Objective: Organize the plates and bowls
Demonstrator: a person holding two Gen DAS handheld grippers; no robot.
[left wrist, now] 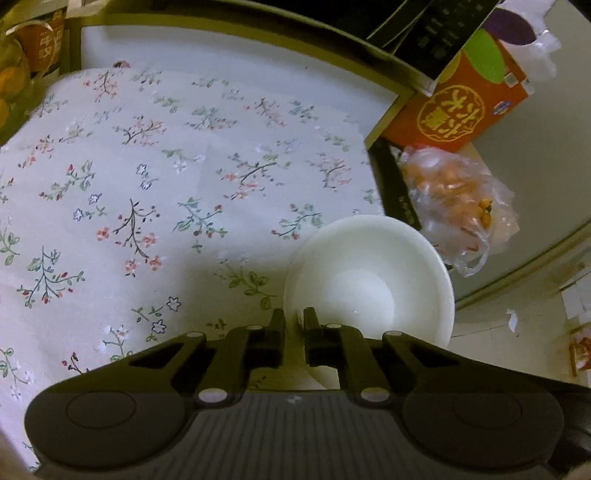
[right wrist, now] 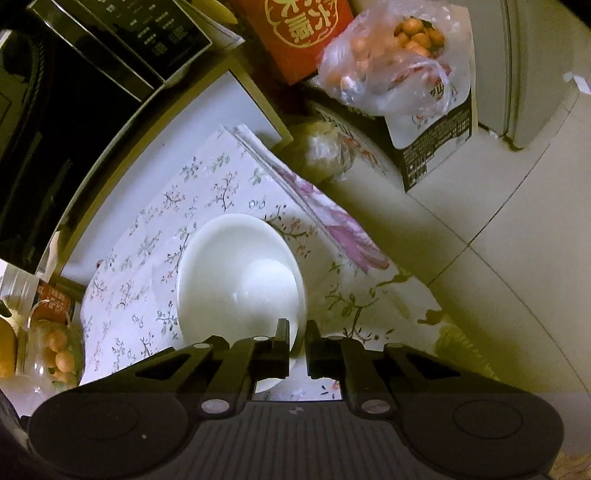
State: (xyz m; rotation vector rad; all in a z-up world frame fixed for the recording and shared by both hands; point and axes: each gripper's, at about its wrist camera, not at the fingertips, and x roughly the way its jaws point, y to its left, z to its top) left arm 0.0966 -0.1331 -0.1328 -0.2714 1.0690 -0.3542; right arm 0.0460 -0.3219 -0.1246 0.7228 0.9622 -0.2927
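Note:
In the left wrist view, my left gripper (left wrist: 294,314) is shut on the near rim of a white bowl (left wrist: 373,280) and holds it over the right part of a flower-print tablecloth (left wrist: 147,177). In the right wrist view, my right gripper (right wrist: 297,326) is shut on the near rim of another white bowl (right wrist: 240,280), held above the same cloth (right wrist: 147,258) near the table's corner. Both bowls are empty and tilted. Whether either bowl touches the table I cannot tell.
A red box (left wrist: 461,107) and a clear bag of small oranges (left wrist: 454,199) stand beyond the table's right edge; both also show in the right wrist view, box (right wrist: 303,33) and bag (right wrist: 399,51). Black boxes (right wrist: 122,40) stand at the back. A glass jar of oranges (right wrist: 55,354) stands left.

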